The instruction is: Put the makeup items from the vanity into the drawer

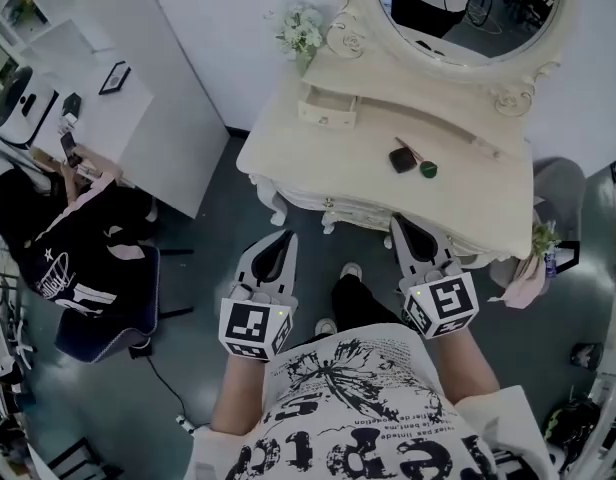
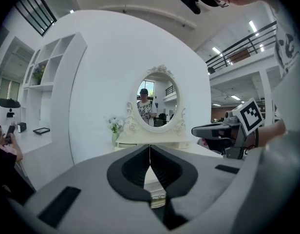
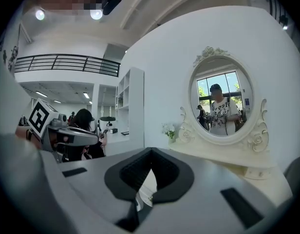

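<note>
Two grippers hang in front of the vanity (image 1: pixel 468 206), both short of its front edge and touching nothing. My left gripper (image 1: pixel 285 236) has its jaws pressed together at the tips with nothing between them. My right gripper (image 1: pixel 400 222) is closed the same way and just as empty. Both point roughly level at the vanity, the left one by its left front corner and the right one nearer the middle of its front edge.

The makeup items lie on the vanity's counter top, below its oval mirror (image 1: pixel 468 13) and well apart from both grippers. I see a black compact (image 1: pixel 403 160) with a small round green pot (image 1: pixel 428 169) just beside it. A thin stick (image 1: pixel 409 148) lies at the compact's far corner; whether it touches the compact I cannot tell.

At the back left of the vanity is a small drawer (image 1: pixel 326 111) with a handle on its front, and white flowers (image 1: pixel 301 33) stand behind it. Off to the vanity's left, a seated person (image 1: pixel 78 248) leans over a white desk (image 1: pixel 108 118).
</note>
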{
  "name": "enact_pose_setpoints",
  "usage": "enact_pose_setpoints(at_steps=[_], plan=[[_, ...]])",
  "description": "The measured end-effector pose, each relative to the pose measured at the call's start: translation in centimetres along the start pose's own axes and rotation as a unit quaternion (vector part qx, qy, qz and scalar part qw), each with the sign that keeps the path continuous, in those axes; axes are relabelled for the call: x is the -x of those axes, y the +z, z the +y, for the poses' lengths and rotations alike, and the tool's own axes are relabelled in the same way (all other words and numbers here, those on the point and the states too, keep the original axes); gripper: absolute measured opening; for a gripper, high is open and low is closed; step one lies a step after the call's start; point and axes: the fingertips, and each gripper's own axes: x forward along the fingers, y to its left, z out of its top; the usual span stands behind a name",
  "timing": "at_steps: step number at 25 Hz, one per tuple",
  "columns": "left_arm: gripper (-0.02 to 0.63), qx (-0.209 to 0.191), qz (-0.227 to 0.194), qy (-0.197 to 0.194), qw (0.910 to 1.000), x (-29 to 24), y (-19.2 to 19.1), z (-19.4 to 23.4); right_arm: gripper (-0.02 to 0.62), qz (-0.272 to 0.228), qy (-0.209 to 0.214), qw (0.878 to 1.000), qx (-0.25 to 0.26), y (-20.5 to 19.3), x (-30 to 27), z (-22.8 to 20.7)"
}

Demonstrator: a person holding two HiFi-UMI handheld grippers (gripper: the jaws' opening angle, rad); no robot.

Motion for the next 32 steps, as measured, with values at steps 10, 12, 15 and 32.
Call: enact_pose_setpoints(at_steps=[10,12,15,32], plan=[[0.02,-0.018,0.011,-0.019,0.9996,-13.5,3.0,6.3,0.011,0.001,-0.018,1.0,-0.008,2.0,-11.6,-9.4],[0.02,-0.02,0.012,-0.02,0.9995,-16.7,4.0,7.5,0.011,0.002,-0.018,1.0,-0.012,2.4,-13.6,-11.4],[0.02,-0.026,0.008,-0.027,0.9993,-21.1,5.4,8.6,0.011,0.004,-0.019,1.0,-0.012,2.9,-16.4,-14.3],[0.02,-0.042,0.037,-0.195,0.9791,-33.9,5.1,10.1,0.011,0.061,-0.158,0.982,-0.089,-0.6,-20.2,-21.8]])
